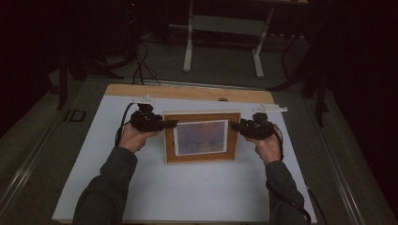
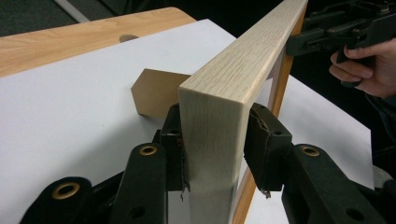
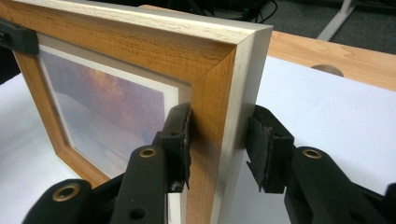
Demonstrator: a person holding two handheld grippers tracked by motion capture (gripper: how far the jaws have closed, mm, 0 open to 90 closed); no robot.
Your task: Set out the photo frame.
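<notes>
A wooden picture frame (image 1: 202,138) with a pale purple and orange print stands upright on the white sheet (image 1: 187,192). My left gripper (image 1: 171,124) straddles its upper left corner and my right gripper (image 1: 234,125) its upper right corner. In the left gripper view the frame's pale edge (image 2: 224,93) runs between the jaws of the left gripper (image 2: 215,135): one pad lies against it, and the other pad (image 2: 257,140) stands slightly off. The right gripper (image 3: 219,140) straddles the frame (image 3: 140,42) the same way, with a thin gap at the back pad (image 3: 261,149). A brown easel back (image 2: 154,91) props the frame from behind.
The white sheet covers a light wooden tabletop (image 1: 187,91) with a small hole (image 1: 223,99) near its far edge. Two white strips (image 1: 268,108) lie at the sheet's far corners. A white table stand (image 1: 225,28) and cables sit on the dark floor beyond.
</notes>
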